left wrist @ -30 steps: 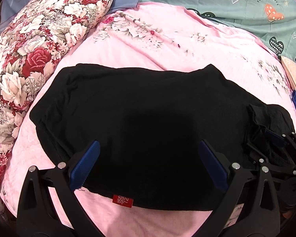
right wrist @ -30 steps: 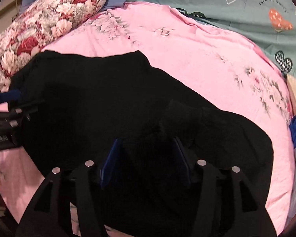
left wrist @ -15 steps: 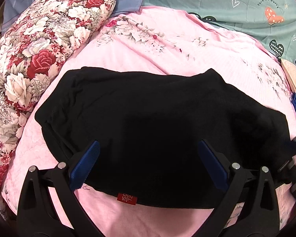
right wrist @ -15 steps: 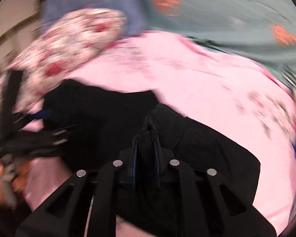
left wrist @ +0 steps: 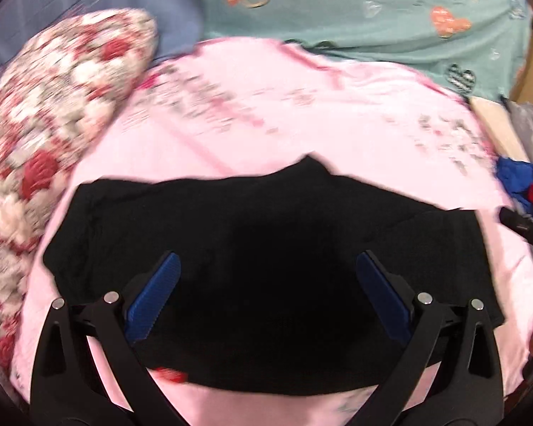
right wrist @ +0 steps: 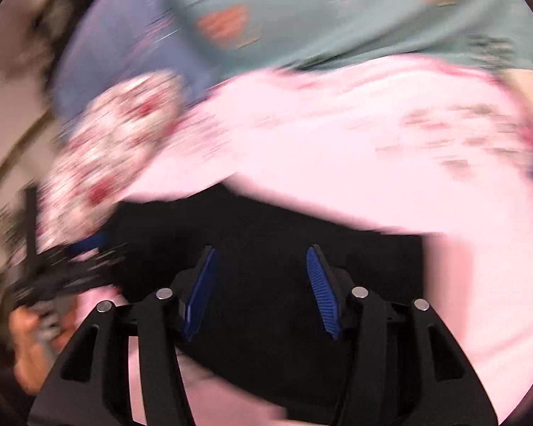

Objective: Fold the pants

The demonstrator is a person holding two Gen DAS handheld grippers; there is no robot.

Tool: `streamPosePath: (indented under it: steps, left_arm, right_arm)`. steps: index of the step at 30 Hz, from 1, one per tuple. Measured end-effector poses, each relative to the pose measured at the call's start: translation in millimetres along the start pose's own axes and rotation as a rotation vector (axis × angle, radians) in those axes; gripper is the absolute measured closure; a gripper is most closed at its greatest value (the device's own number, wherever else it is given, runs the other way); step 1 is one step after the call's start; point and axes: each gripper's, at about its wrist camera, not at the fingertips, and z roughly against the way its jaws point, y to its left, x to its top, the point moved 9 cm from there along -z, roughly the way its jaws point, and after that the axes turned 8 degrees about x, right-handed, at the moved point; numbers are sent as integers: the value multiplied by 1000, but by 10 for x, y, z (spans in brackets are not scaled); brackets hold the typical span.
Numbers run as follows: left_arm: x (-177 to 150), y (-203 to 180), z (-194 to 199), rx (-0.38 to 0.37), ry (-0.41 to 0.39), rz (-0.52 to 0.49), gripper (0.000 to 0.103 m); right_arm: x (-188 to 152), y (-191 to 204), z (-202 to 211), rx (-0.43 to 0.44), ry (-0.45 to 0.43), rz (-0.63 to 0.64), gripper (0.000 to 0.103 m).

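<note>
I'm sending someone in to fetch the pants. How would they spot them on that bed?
Look at the pink bedspread covering the bed, with a floral pillow on its left edge. The pants lie flat on the near part of the spread, folded into a wide slab. They are the only plain black thing there, with a small red tag at the near hem.

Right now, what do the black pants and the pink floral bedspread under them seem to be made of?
The black pants look like a soft matte knit, perhaps cotton jersey: they lie limp, show no sheen, and fold with soft edges. The pink floral bedspread looks like a smooth woven cotton or polyester sheet with a printed flower pattern; motion blur hides the weave, so this is uncertain.
</note>
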Motion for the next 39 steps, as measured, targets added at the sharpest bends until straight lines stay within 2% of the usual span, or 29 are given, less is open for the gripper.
streamPosePath:
  steps: [1,2,3,6,8,9,10,11,12,13,14,15,17,19,20,22,23,25,27,29,32,35,37,38,39]
  left_arm:
    - [27,-118,-15,-14,1,-16,2]
    - [44,-234,-57,-16,6,-35,2]
    - [46,-368,-139,-9,25,-59,2]
    - [-19,-639,-430,30,90,-120,2]
    - [-115,-652,-673,98,141,-145,2]
    - [-150,-650,-733,83,162,-133,2]
    - [-177,-615,-789,34,192,-93,2]
    - [-182,-565,-807,8,214,-60,2]
    - [-175,-498,-812,-9,239,-24,2]
    - [-161,-467,-801,-6,243,-19,2]
    - [-151,-437,-772,8,243,-17,2]
    - [-142,-421,-709,18,231,-14,2]
    - [-145,-441,-563,-10,205,-4,2]
    - [-168,-485,-407,-47,172,-21,2]
    - [-193,-503,-366,-47,159,-35,2]
    - [-238,-490,-373,-2,143,-59,2]
    - [-260,-481,-418,18,146,-65,2]
    - [-343,-396,-569,58,206,-45,2]
    - [-354,-334,-553,8,225,9,2]
    - [-334,-248,-443,3,193,9,2]
    - [-345,-72,-311,19,156,26,2]
    - [-420,148,-353,43,169,78,2]
    - [-578,229,-515,86,244,71,2]
    - [-620,246,-547,85,255,69,2]
    - [-618,254,-504,83,225,56,2]
  right_arm:
    - [20,-197,36,-57,-10,-37,64]
    - [16,-351,39,-84,-11,-80,77]
    - [-2,-468,-13,-87,1,-120,83]
    - [-113,-522,-254,-70,63,-145,87]
    - [-201,-521,-483,-66,114,-147,87]
    - [-223,-595,-537,-73,136,-159,87]
    - [-251,-658,-607,-86,159,-179,87]
    - [-273,-756,-629,-95,173,-199,90]
    - [-274,-839,-600,-61,156,-225,91]
    - [-280,-943,-530,-73,144,-240,92]
    - [-289,-1106,-404,-159,124,-235,92]
    - [-287,-1214,-317,-196,109,-238,92]
    - [-355,-1205,-208,-112,112,-292,89]
    - [-426,-931,-66,-15,95,-250,89]
    - [-514,-741,2,31,101,-215,87]
    - [-703,-494,18,63,145,-167,75]
    - [-789,-429,-20,54,166,-146,72]
    - [-951,-398,-82,3,197,-100,72]
    - [-952,-420,-73,10,169,-117,72]
    - [-903,-448,29,-13,140,-168,71]
    - [-818,-369,171,-32,95,-118,67]
    - [-790,-421,217,-66,71,-117,54]
    - [-833,-505,137,-78,104,-134,53]
    - [-911,-605,83,-113,140,-168,53]
    - [-953,-680,55,-126,156,-191,53]
